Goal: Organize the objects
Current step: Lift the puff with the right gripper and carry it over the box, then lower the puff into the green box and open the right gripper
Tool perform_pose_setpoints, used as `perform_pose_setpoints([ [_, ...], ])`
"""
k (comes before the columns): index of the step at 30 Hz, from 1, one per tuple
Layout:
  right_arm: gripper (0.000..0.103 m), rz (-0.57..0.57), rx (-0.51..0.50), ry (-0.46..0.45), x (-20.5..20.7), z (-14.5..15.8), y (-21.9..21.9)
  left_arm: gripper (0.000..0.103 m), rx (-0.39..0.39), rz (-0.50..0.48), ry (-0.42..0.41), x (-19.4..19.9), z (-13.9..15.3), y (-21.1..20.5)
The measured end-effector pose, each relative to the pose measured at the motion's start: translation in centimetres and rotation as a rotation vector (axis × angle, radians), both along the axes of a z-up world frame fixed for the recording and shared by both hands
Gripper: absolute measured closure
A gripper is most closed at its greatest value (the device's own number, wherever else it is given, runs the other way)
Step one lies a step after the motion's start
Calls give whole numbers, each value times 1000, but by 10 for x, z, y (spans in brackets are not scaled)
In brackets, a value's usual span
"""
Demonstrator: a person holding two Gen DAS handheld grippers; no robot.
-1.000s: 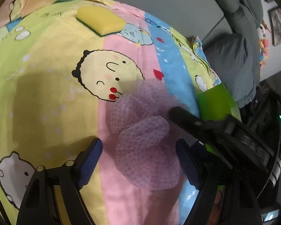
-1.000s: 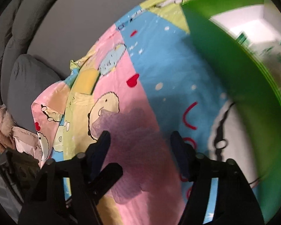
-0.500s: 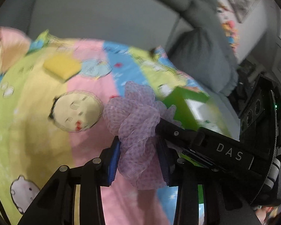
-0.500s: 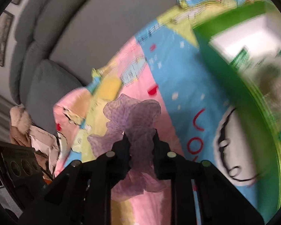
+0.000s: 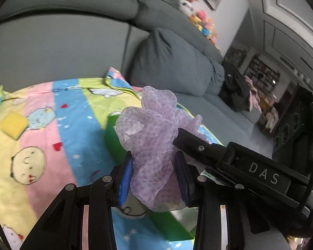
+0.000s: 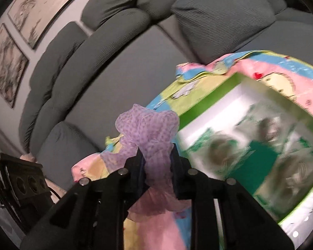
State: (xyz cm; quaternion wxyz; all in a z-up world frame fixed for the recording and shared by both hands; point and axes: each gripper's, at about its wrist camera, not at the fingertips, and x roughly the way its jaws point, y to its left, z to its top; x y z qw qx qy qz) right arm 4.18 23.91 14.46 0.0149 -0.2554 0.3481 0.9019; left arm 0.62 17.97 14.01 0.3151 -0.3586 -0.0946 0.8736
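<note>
Purple mesh bath pouf pinched from both sides, up off the cartoon blanket.

Left hand-held gripper (image 5: 154, 177) clamped on the purple mesh bath pouf (image 5: 152, 133), blue pads (image 5: 126, 177) squeezing it narrow; right hand-held gripper (image 6: 158, 166) clenched on the same pouf, coming in from the right in the left view. Frills bunched and sticking up past the fingertips, long axis roughly upright. Sitting above the near edge of the green box (image 6: 208, 95), white inside, blurry green-printed packets in it. Yellow sponge (image 5: 13, 123) well apart on the cartoon blanket (image 5: 52, 166).
</note>
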Motion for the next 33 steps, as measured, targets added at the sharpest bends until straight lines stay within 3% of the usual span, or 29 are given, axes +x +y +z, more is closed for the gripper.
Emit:
perform_pose_setpoints([
  [9,80,-156,-72,-45,24,-22,56,64,-60,-98,-42,-3,-13,57],
  [15,80,-302,-41,-138,27,-37,80,64,-78,-132,-103,-11,-31,80],
  [22,80,-322,-35,-211,22,-53,91,64,-69,-118,-119,-5,-39,76],
  [30,80,-316,-32,-208,18,-55,85,64,-56,-105,-123,1,-22,40],
  [33,80,-309,-18,-207,16,-54,81,56,-61,-79,-109,8,-16,18],
])
